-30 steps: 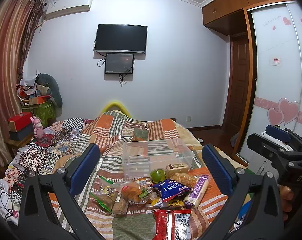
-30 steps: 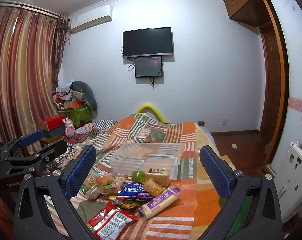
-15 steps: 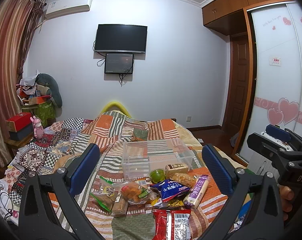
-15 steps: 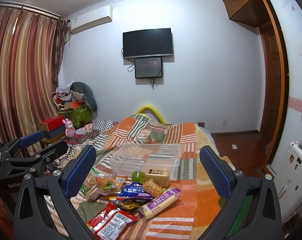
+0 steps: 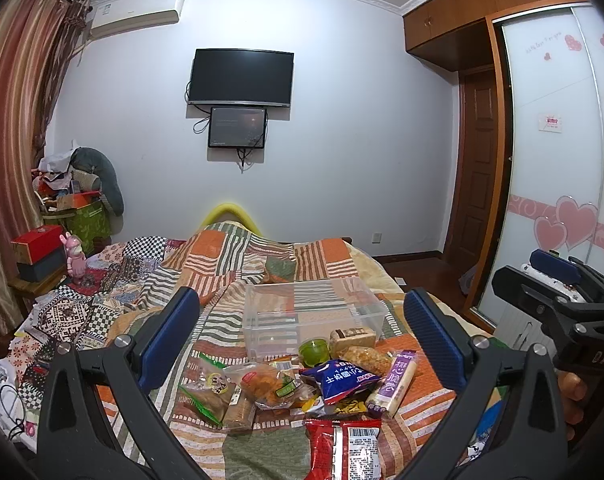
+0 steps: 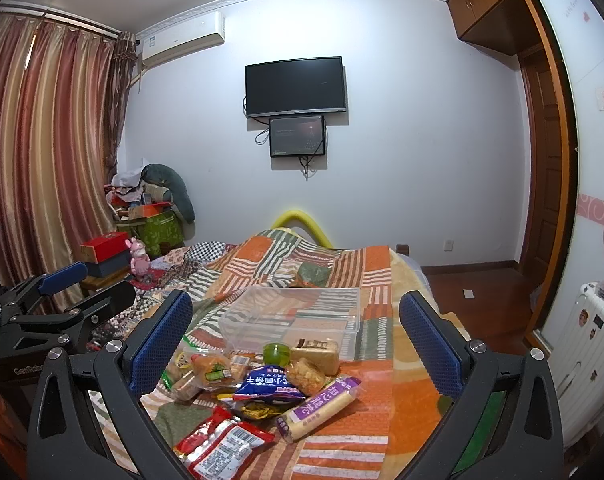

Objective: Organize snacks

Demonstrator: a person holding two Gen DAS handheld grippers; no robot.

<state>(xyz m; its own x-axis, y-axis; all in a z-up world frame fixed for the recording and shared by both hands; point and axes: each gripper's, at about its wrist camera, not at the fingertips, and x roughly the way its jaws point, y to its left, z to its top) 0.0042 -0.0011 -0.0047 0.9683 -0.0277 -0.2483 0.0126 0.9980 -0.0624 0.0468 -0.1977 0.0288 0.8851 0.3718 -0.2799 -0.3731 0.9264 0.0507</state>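
Observation:
A clear plastic bin [image 5: 309, 316] [image 6: 294, 320] stands empty on the patchwork bed. In front of it lies a pile of snacks: a green cup [image 5: 313, 351], a blue bag [image 5: 337, 380] [image 6: 268, 388], a purple-labelled roll [image 5: 391, 380] [image 6: 319, 404], a red packet [image 5: 343, 448] [image 6: 222, 446], a brown bread pack [image 6: 315, 354] and clear-wrapped pastries [image 5: 270, 384]. My left gripper [image 5: 302, 336] is open and empty, held above and short of the pile. My right gripper [image 6: 296, 332] is open and empty too, beside it on the right.
The quilt-covered bed [image 5: 222, 264] fills the middle. A cluttered side table with boxes [image 5: 38, 252] and a pink toy [image 5: 76, 256] stands left. A wardrobe with sliding doors [image 5: 553, 160] stands to the right, and a white suitcase [image 6: 585, 360] stands there too.

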